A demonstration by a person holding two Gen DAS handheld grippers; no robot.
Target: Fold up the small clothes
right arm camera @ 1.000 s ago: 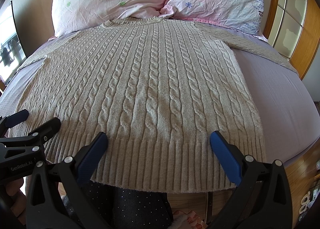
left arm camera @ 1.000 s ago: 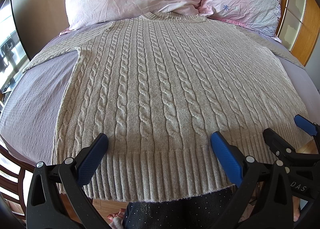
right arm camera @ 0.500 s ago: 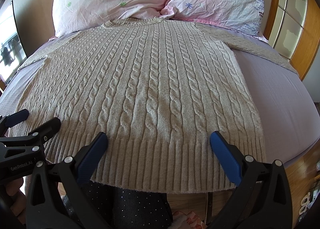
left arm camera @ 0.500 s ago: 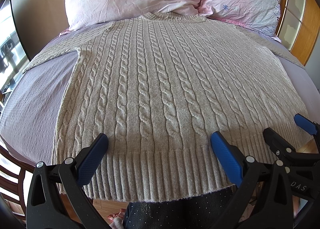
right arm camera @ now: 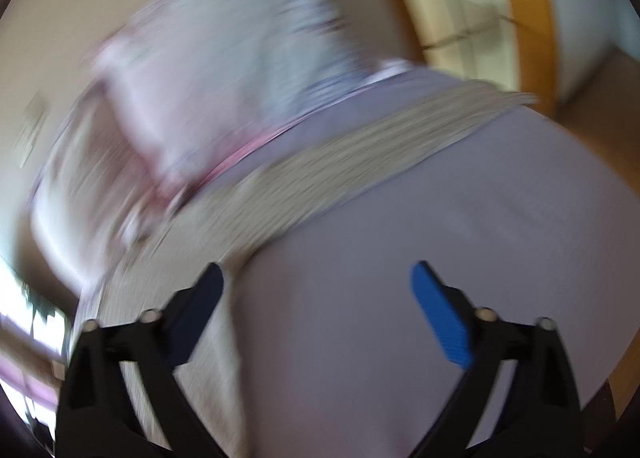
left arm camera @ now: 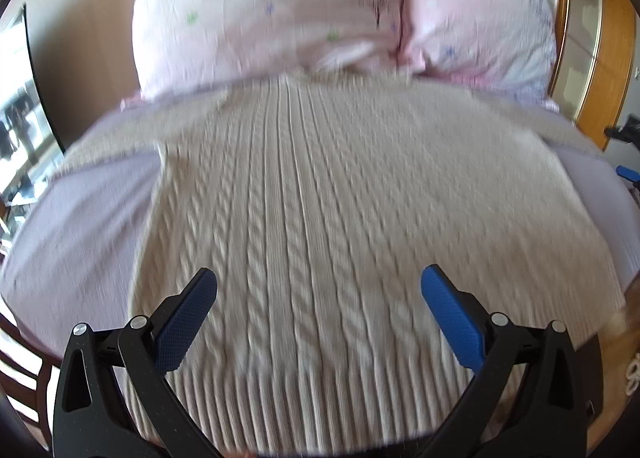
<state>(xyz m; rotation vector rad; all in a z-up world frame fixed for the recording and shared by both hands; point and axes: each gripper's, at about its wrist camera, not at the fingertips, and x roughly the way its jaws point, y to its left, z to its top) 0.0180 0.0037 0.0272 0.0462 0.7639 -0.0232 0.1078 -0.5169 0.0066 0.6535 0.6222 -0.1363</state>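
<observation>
A beige cable-knit sweater [left arm camera: 340,217] lies flat on the lilac bed, collar toward the pillows, ribbed hem nearest me. My left gripper [left arm camera: 318,298] is open and empty, hovering over the lower middle of the sweater. My right gripper [right arm camera: 316,298] is open and empty, over the bare sheet beside the sweater's right sleeve [right arm camera: 340,161], which stretches out to the right. The right gripper's blue tip [left arm camera: 626,173] shows at the right edge of the left wrist view. Both views are motion-blurred.
Two pink floral pillows [left arm camera: 264,17] lean at the head of the bed. A wooden headboard with glass panels [right arm camera: 480,9] stands at the right. The lilac sheet [right arm camera: 440,258] shows on both sides of the sweater. A window is at the far left.
Both grippers have moved forward over the bed. The right gripper has swung right and tilted, from the hem to the sheet near the right sleeve. Both stay open.
</observation>
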